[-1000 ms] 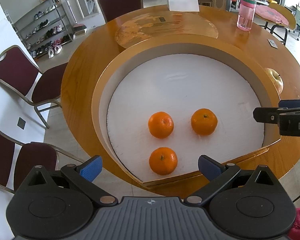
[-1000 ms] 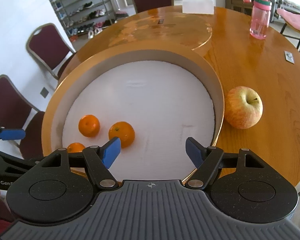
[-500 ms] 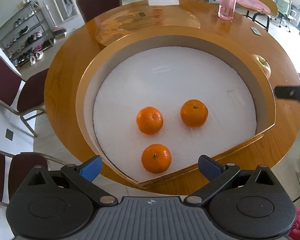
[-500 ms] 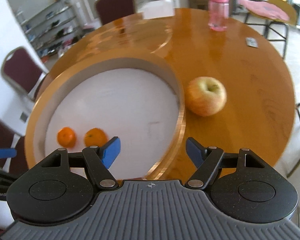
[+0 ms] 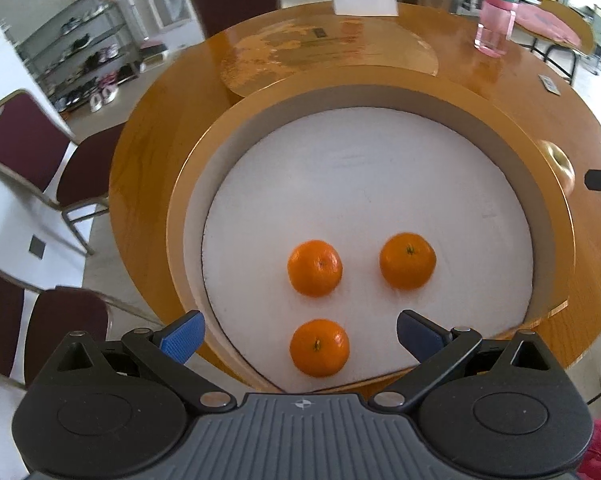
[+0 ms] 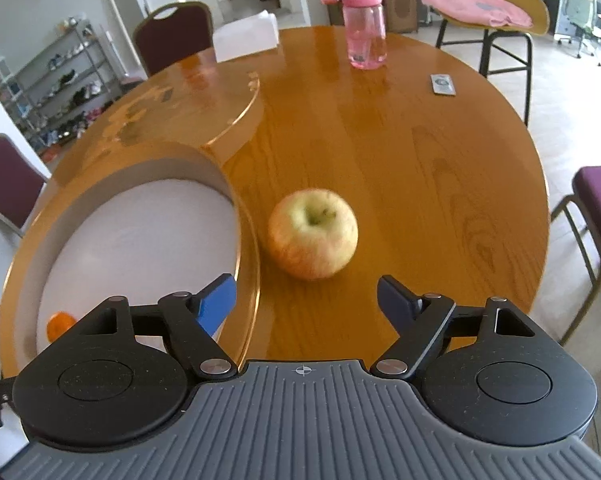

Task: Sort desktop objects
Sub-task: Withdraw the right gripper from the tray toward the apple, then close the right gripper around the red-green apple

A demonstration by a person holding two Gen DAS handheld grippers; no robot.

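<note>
right gripper [image 6: 306,300] has just been spreading its jaws wider and has nothing between them; the apple [image 6: 312,234] sits on the bare table [image 6: 420,168] just ahead of the blue pads, still apart from both. left gripper [image 5: 298,330] is also spread wide and gripping nothing, hanging over the near edge of the big round tray [image 5: 380,96], with the nearest orange [image 5: 319,347] framed between its fingers but below them, not touched as far as i can tell.

three oranges are on the white tray floor, the other two, left [image 5: 315,267] and right [image 5: 407,261], a bit further in. the apple is outside the tray, just beside its wall on the right.

my guess at what could go wrong: the apple is round, smooth and fairly wide, so if the pads close off-centre or too high on the curve it'll likely squirt out and roll across that glossy wood (nothing near it on the open side to stop it). the tray wall is right next to the left pad in the right wrist view, so that finger could catch the rim on the way in and shove the tray, which would set the oranges rolling. lifting it over the wall without enough height could knock it loose too. a pink bottle [image 6: 363,26] and a small remote [image 6: 442,84] are well away, no worry there.
</note>
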